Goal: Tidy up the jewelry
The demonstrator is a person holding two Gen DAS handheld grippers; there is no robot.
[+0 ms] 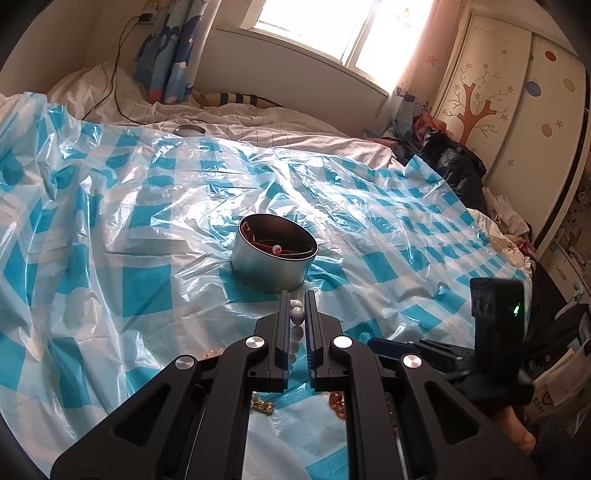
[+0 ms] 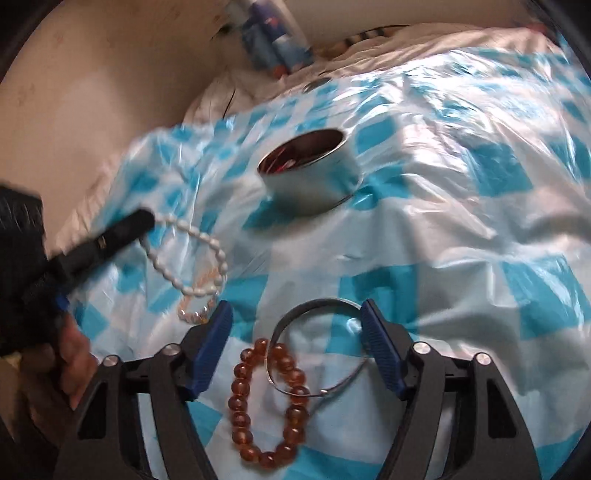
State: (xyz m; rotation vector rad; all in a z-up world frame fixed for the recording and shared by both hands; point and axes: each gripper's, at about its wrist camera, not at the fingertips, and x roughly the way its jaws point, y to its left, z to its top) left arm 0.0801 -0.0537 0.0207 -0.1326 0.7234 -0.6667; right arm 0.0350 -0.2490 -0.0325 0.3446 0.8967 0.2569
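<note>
- Where a window [image 1: 354,33] lights the bedroom, a blue-checked plastic sheet [image 1: 110,221] covers the bed, a painted wardrobe [image 1: 517,92] beside it.
- Left claw [image 1: 298,314] grips a white bead bracelet [image 2: 192,251].
- Right claw [image 2: 295,314] gapes over an amber bracelet [image 2: 240,406] and metal bangle [image 2: 317,306].
- Tin [image 1: 273,254] stands mid-sheet.

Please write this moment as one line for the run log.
left tongs: shut on white bead bracelet | right tongs: open above amber bead bracelet and metal bangle | tin: holds jewelry
</note>
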